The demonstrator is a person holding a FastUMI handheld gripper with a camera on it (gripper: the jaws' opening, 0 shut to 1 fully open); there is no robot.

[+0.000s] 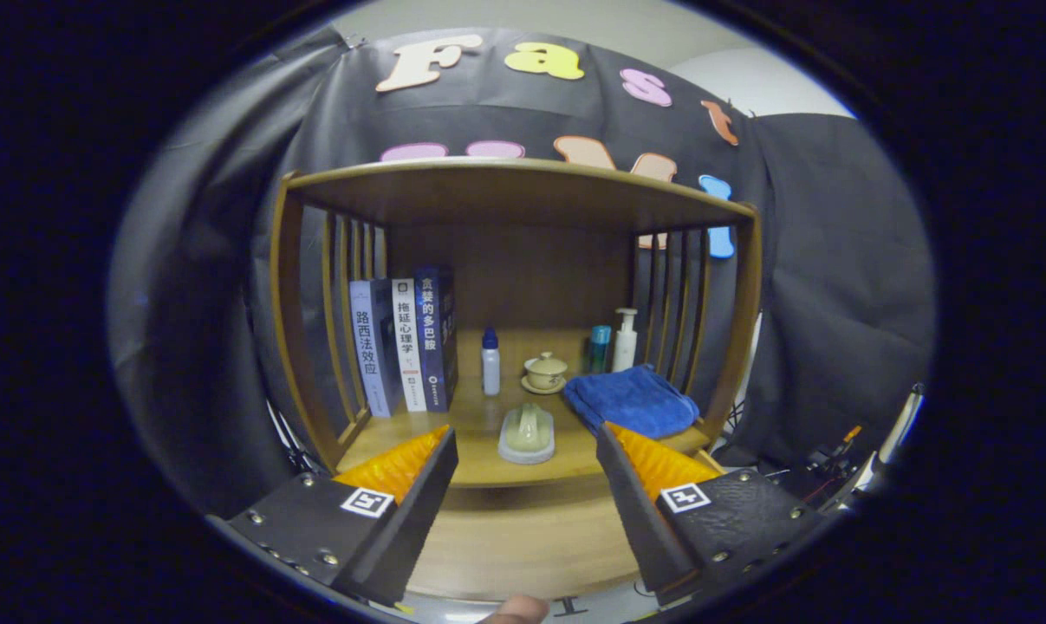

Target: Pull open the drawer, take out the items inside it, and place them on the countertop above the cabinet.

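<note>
My gripper (527, 438) is open, its two fingers spread wide with nothing between them. It hovers in front of a wooden cabinet shelf (479, 464). Just ahead of the fingers, on the countertop, lies a pale green lidded dish (527, 433). Beyond it stand a small lidded tea cup on a saucer (545, 372) and a white bottle with a blue cap (490, 361). A folded blue towel (631, 399) lies just beyond the right finger. Below the countertop edge a plain wooden front (523, 537) shows between the fingers; I cannot tell a handle on it.
Three upright books (406, 342) lean at the shelf's left side by the slatted wall. A teal can (600, 348) and a white pump bottle (625, 338) stand at the back right. A fingertip (516, 609) shows below the gripper. Cables and gear (834, 459) lie to the right of the cabinet.
</note>
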